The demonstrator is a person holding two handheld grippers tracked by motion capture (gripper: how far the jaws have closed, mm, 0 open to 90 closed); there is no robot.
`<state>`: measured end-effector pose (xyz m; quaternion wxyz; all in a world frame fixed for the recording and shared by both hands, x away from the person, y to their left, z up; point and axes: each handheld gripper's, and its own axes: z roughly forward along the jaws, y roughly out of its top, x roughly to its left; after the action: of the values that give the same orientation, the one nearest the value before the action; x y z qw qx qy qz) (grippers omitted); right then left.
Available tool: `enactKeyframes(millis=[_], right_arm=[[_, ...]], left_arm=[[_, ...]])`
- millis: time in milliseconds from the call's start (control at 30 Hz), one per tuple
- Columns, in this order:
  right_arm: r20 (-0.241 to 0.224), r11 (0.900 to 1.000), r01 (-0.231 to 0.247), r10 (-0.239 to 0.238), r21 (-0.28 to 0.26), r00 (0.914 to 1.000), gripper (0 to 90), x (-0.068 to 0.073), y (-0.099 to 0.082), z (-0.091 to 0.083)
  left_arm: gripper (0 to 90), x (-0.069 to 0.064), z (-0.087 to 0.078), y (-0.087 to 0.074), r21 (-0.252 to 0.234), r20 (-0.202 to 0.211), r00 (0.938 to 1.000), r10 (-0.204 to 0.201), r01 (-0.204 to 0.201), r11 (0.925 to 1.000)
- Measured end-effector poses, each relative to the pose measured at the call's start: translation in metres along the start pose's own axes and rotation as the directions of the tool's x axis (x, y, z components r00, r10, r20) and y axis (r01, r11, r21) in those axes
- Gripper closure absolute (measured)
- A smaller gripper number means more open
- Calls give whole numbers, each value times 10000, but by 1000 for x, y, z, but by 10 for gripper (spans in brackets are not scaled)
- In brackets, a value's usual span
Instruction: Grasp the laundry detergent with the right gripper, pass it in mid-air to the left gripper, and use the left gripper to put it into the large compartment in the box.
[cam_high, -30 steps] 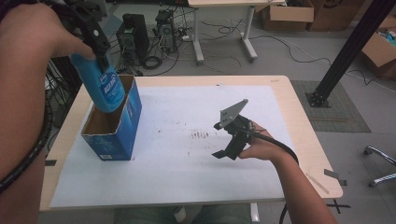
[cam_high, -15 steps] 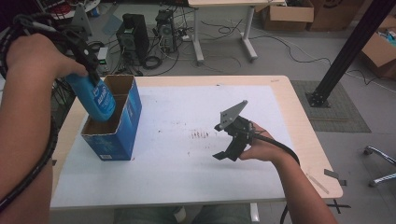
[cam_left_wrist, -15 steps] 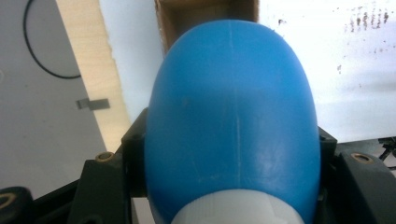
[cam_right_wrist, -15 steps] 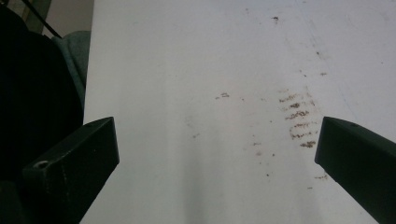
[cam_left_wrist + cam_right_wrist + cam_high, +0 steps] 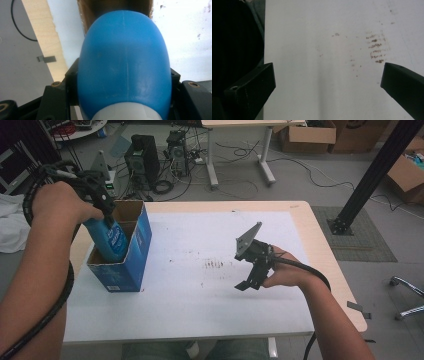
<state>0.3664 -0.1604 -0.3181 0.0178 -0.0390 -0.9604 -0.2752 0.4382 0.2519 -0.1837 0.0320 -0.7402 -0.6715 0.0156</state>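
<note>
A blue plastic bottle (image 5: 111, 240) with a white cap hangs upside down, its lower part inside an open blue cardboard box (image 5: 124, 270) at the table's left. My left gripper (image 5: 102, 202) is shut on the bottle near its cap end. In the left gripper view the bottle (image 5: 124, 65) sits between the two black jaws, with the box's brown inside (image 5: 87, 10) beyond it. My right gripper (image 5: 251, 275) rests at the table's middle right, held low over the white sheet. Its jaws (image 5: 327, 85) stand wide open with nothing between them.
A white sheet (image 5: 200, 295) covers most of the wooden table (image 5: 325, 255), with brown smudges (image 5: 215, 264) near its middle. Computer towers (image 5: 142, 155), cables and cardboard boxes stand on the floor behind. A black post (image 5: 370, 175) rises at the right.
My left gripper has come down with the blue bottle, lowering it from above the box into the box's opening. The right gripper has stayed in place.
</note>
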Motion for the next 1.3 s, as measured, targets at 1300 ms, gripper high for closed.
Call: enactKeyframes(millis=[1300], right_arm=[[-271, 9532, -295, 395, 3010, 9989, 0, -21, 26, -45]], left_arm=[[391, -4, 104, 18, 235, -58, 9990, 453, -452, 9987]])
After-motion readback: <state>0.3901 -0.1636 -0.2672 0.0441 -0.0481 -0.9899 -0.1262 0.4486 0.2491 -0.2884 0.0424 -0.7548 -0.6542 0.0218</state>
